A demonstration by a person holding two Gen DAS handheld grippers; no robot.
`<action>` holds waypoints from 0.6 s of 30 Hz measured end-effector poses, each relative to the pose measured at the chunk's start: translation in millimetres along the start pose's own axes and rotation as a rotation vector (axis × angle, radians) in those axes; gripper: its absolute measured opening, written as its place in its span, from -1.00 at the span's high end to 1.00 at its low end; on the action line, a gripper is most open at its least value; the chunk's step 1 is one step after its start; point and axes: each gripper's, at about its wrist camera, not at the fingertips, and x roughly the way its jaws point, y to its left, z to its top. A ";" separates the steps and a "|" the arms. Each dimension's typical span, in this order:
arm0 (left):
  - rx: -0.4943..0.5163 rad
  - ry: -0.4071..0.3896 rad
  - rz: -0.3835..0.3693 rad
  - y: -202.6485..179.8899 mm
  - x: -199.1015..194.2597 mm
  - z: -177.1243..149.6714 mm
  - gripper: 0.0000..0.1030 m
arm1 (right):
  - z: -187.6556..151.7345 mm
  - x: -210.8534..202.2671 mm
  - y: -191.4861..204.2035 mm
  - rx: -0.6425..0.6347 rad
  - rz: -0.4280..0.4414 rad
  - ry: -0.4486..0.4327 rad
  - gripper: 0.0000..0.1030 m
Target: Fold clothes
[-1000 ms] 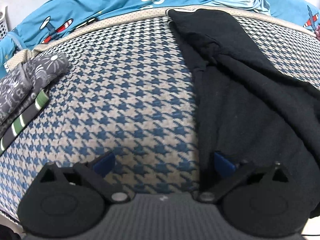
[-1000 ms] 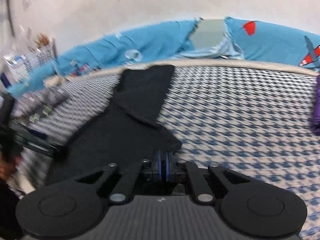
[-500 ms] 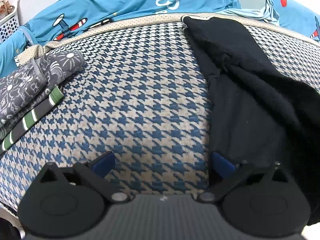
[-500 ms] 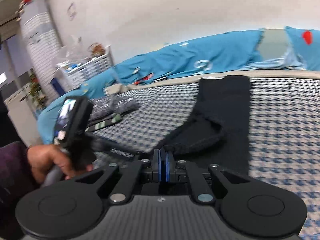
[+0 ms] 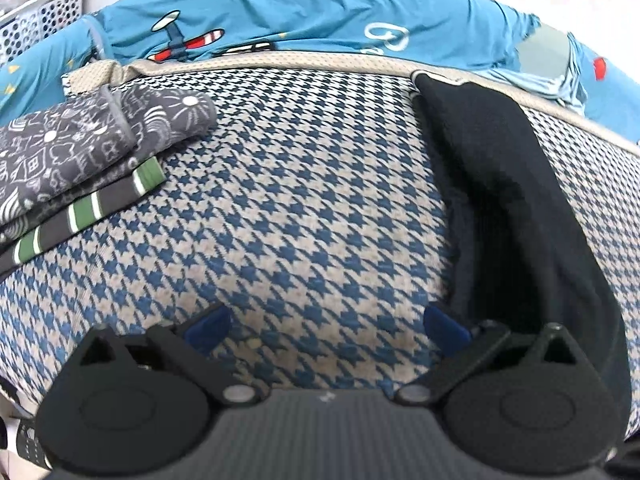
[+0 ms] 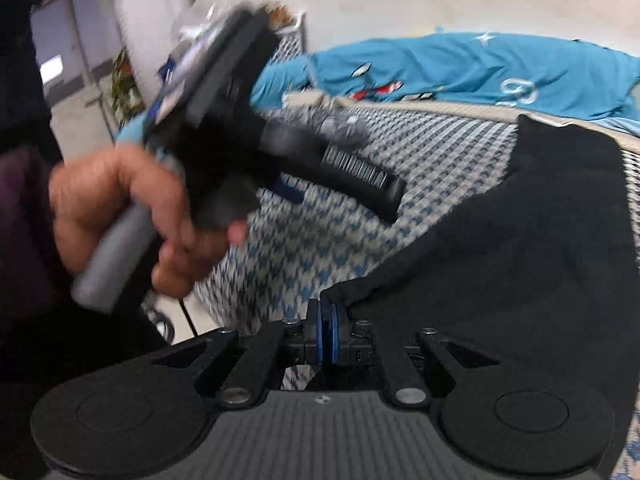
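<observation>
Since a second ago the right hand-held gripper (image 6: pixel 327 330) has swung leftward, dragging a corner of the black fleece garment (image 6: pixel 520 248) with it, so the person's left hand (image 6: pixel 132 216) now fills the left of its view; the left wrist view has shifted a little, showing more of the folded pile.

At far left, the folded grey patterned cloth (image 5: pixel 92 148) lies on a green-striped dark garment (image 5: pixel 84 212) on the blue-and-beige houndstooth bed cover (image 5: pixel 288 216). The left hand is wrapped around a grey handle, tilting the left hand-held gripper (image 5: pixel 326 326) downward over bare cover, its blue pads wide apart with nothing between them. To the right, the black garment lies along the cover toward the crumpled blue aeroplane-print sheet (image 5: pixel 320 12). The right hand-held gripper's pads are pressed together, clamped on the garment's edge, which is lifted toward the camera.
</observation>
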 end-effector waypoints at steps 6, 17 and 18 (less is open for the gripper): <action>-0.033 -0.021 -0.052 -0.4 -3.5 4.7 -1.00 | -13.9 19.3 -1.7 -0.026 -0.001 0.070 0.80; -0.025 -0.048 -0.113 -21.1 -3.4 12.3 -1.00 | -19.8 5.9 -7.9 -0.005 0.048 0.079 0.54; -0.026 -0.050 -0.116 -23.7 -2.7 13.6 -1.00 | -20.0 3.8 -9.6 0.000 0.047 0.077 0.54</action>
